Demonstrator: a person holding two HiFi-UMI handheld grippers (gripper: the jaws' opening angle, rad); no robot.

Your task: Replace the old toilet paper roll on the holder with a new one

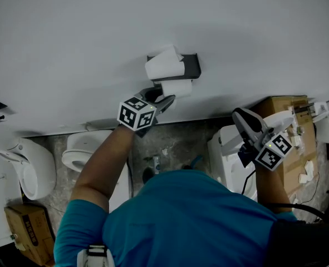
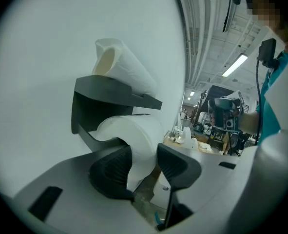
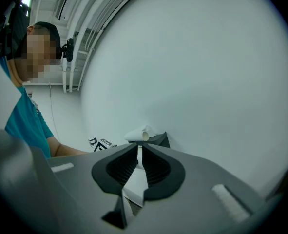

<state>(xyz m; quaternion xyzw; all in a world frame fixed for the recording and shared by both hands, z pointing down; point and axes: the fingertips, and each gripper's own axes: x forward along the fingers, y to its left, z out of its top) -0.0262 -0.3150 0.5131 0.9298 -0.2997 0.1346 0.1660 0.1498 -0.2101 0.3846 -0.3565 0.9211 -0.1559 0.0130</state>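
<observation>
Holder (image 2: 105,94): lower roll (image 2: 140,130), core hidden under its shelf, clamped between left gripper (image 2: 144,155) pads; second roll (image 2: 124,65) lies on top. Right gripper (image 3: 139,155): jaws nearly closed, empty

We see bare wall (image 1: 69,38) left, right and above the holder (image 1: 191,65), free for passing. A spare roll (image 1: 163,65) lies on the holder's top shelf and bars the way from above. The left gripper (image 1: 165,100) fills the near side below, its jaws closed round the hung roll (image 1: 178,88). Lower down, a toilet (image 1: 80,152) and a cardboard box (image 1: 286,107) crowd the floor.
</observation>
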